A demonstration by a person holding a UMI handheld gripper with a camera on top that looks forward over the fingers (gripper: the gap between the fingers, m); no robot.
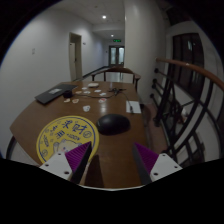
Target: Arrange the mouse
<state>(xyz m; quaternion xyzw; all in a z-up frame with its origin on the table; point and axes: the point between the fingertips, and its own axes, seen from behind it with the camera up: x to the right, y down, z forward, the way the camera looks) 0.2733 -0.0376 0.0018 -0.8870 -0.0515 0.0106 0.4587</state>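
Wooden table [60, 112] extends forward into an office room with a corridor beyond. At 11 o'clock, far back, lies a laptop [50, 95]. At 10 o'clock, just ahead of the left finger, sits a round yellow mouse pad [62, 137]. At 12 o'clock, just beyond the fingers, the black mouse [113, 123] rests on the wood beside the pad's right edge. The gripper [108, 160] is held level above the near table edge, aimed along the table, jaws spread wide and holding nothing.

Smooth wooden table [45, 118], glossy dark mouse [113, 123] (plastic, seemingly)
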